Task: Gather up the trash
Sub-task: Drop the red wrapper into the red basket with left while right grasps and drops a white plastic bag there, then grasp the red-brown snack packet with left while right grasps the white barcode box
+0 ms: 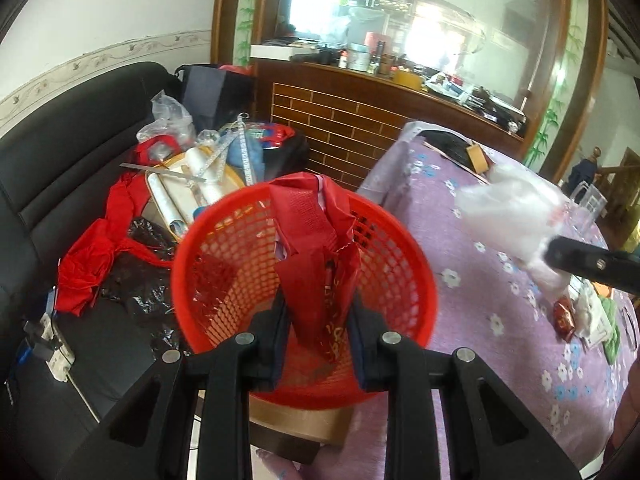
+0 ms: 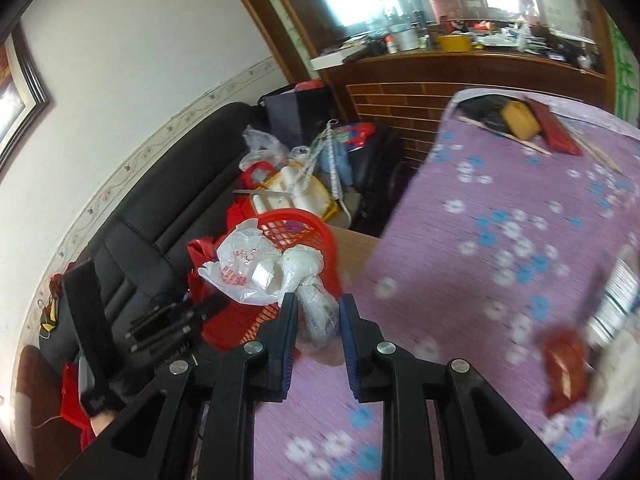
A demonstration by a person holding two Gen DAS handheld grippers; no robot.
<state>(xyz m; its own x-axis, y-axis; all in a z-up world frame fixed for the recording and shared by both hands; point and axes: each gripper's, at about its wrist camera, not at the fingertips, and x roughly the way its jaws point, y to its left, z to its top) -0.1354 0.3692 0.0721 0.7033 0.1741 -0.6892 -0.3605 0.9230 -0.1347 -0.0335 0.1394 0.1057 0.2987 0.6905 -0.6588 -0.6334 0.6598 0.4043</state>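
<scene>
My left gripper [image 1: 318, 312] is shut on the near rim of a red mesh basket [image 1: 240, 264], pinching a red bag [image 1: 312, 236] that drapes over the rim. The basket hangs tilted beside the table, with red paper scraps inside. My right gripper [image 2: 318, 312] is shut on the neck of a clear plastic bag [image 2: 316, 316] bundled with a white printed bag [image 2: 244, 268], held in the air near the basket [image 2: 296, 228]. In the left wrist view that bundle [image 1: 512, 216] hangs blurred above the tablecloth, right of the basket, under the right gripper [image 1: 558, 254].
A table with a purple flowered cloth [image 2: 500, 200] carries a red wrapper [image 2: 564, 368], white packets [image 2: 616, 300] and a yellow box [image 2: 520, 120] at its far end. A black sofa [image 1: 80, 140] heaped with bags and rulers stands left, with a wooden counter [image 1: 340, 128] behind.
</scene>
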